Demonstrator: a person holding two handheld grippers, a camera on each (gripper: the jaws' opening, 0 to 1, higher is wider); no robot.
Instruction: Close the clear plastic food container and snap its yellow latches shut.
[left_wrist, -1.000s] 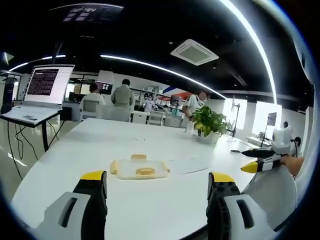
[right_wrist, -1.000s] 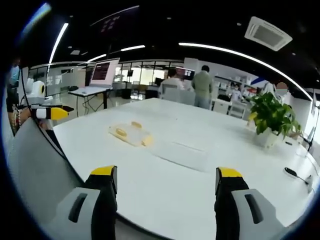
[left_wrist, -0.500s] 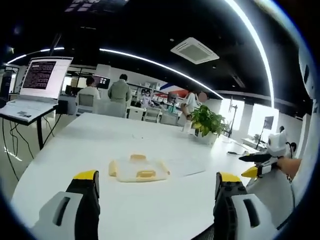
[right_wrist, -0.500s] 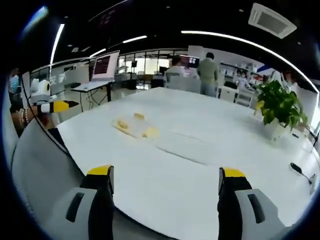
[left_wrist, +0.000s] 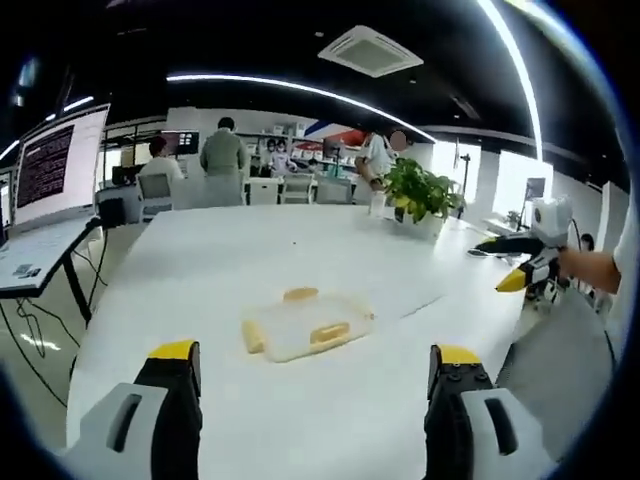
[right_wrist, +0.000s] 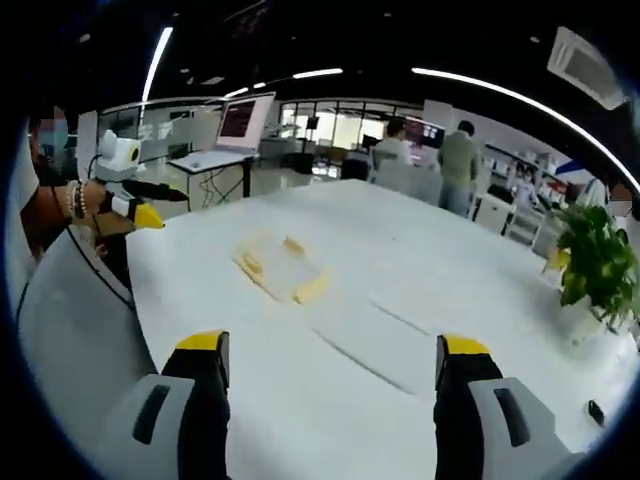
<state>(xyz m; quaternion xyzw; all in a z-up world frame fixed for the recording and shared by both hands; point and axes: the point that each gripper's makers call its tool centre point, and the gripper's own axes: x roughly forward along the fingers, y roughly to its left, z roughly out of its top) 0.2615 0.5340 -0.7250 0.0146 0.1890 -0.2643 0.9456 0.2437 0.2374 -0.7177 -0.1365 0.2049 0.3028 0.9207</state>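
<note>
A clear plastic food container with yellow latches lies flat on the white table, ahead of my left gripper, which stands open and empty, well short of it. The same container lies left of centre in the right gripper view, beyond my open, empty right gripper. A clear flat sheet, perhaps the lid, lies beside it toward the right gripper. My right gripper shows at the right edge of the left gripper view; my left gripper shows at the left of the right gripper view.
A potted plant stands at the table's far side. A laptop sits on a stand left of the table. Several people sit and stand by desks in the background. A dark cable or mouse lies near the table's right edge.
Both views have shifted as the hands moved; the container now appears nearer and more central in the left gripper view. Both grippers stay open. The container itself has not moved.
</note>
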